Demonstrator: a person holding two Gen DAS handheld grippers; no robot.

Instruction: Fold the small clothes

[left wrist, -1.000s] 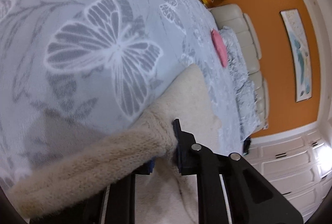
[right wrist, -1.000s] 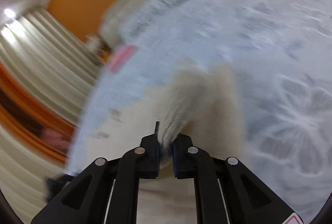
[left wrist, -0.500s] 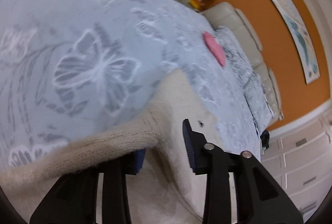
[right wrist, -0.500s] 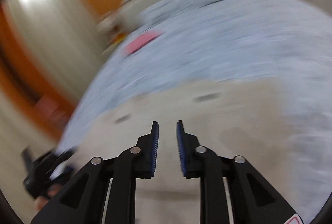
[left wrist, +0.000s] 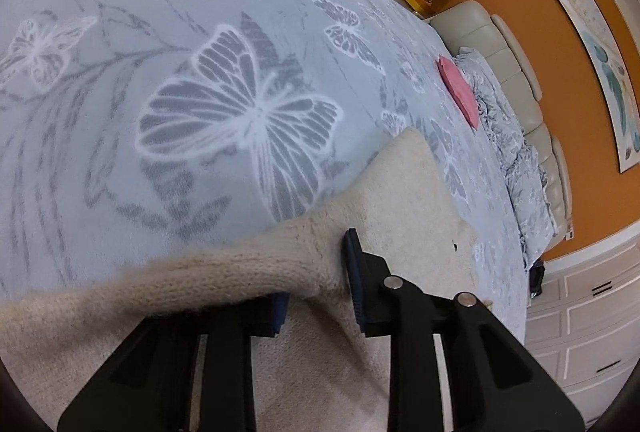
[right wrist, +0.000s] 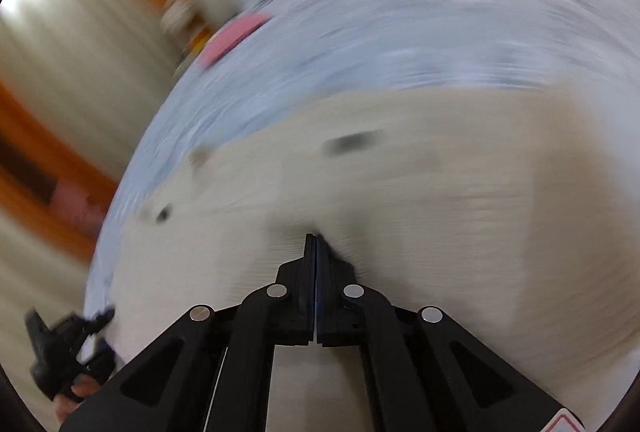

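Observation:
A cream knitted sweater (left wrist: 404, 208) lies spread on the butterfly-print bed cover (left wrist: 240, 112). One of its sleeves (left wrist: 168, 292) drapes across my left gripper (left wrist: 316, 268), covering the left pad and bunching up against the right pad. The jaws are closing with the sleeve between them, and a gap still shows lower down. In the blurred right wrist view my right gripper (right wrist: 316, 238) is shut, tips together, low over the sweater's body (right wrist: 440, 192). Whether it pinches any fabric is lost in the blur.
A folded pink cloth (left wrist: 458, 92) lies near the head of the bed, also visible in the right view (right wrist: 232, 34). A crumpled quilt (left wrist: 516, 152) and padded headboard (left wrist: 512, 44) stand behind it. White drawers (left wrist: 580, 332) line the right. A hand (right wrist: 74, 392) shows at lower left.
The left jaws let go of the sleeve, opened wide, then narrowed around it again. The right gripper released the sweater fold, swept sideways over the sweater and shut.

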